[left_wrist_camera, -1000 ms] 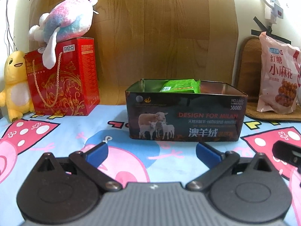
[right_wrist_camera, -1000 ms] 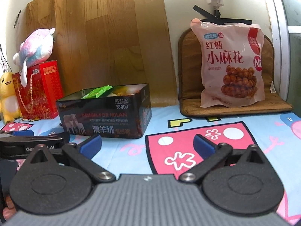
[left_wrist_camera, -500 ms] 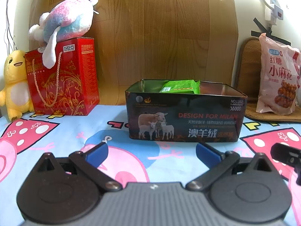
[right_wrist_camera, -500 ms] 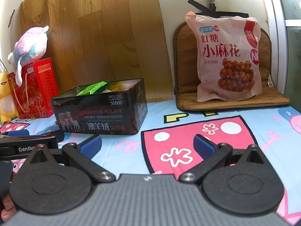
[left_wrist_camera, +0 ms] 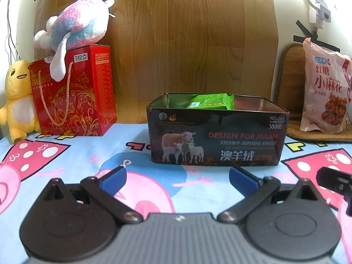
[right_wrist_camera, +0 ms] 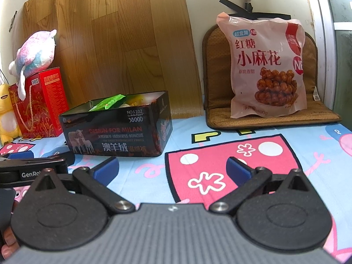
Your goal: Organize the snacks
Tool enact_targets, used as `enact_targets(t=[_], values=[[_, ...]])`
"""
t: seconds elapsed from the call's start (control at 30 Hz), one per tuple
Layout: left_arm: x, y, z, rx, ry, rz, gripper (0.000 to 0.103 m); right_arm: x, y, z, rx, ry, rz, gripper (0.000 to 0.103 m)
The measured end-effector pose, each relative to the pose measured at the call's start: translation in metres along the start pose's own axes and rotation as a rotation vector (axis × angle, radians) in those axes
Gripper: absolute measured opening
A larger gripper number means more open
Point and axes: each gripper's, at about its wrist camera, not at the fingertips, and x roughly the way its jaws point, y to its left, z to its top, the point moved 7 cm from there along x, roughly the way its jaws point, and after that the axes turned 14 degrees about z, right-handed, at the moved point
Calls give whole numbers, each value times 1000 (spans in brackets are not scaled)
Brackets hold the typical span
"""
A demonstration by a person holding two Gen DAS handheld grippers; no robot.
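A dark tin box [left_wrist_camera: 216, 140] with sheep on its side stands on the patterned cloth, also in the right wrist view [right_wrist_camera: 116, 129]. A green snack packet [left_wrist_camera: 209, 102] lies in it, seen too in the right wrist view [right_wrist_camera: 109, 104] among other snacks. A large pink snack bag [right_wrist_camera: 267, 66] leans upright on a brown cushion at the back right, and shows in the left wrist view [left_wrist_camera: 325, 92]. My left gripper [left_wrist_camera: 177, 179] is open and empty in front of the tin. My right gripper [right_wrist_camera: 172, 169] is open and empty, facing the pink bag.
A red gift box [left_wrist_camera: 72, 92] with a pastel plush [left_wrist_camera: 77, 25] on top stands at the back left, beside a yellow plush [left_wrist_camera: 16, 101]. A brown cushion [right_wrist_camera: 272, 118] lies under the pink bag. A wooden panel [left_wrist_camera: 189, 44] covers the wall behind.
My right gripper has moved forward and turned toward the pink bag, which now looks larger. The left gripper has hardly moved.
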Motion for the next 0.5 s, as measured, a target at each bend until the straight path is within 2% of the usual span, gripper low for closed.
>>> enact_targets(t=[0.5], values=[[0, -1, 0, 23, -2, 34, 103, 1, -1, -1, -1, 2, 2, 103]])
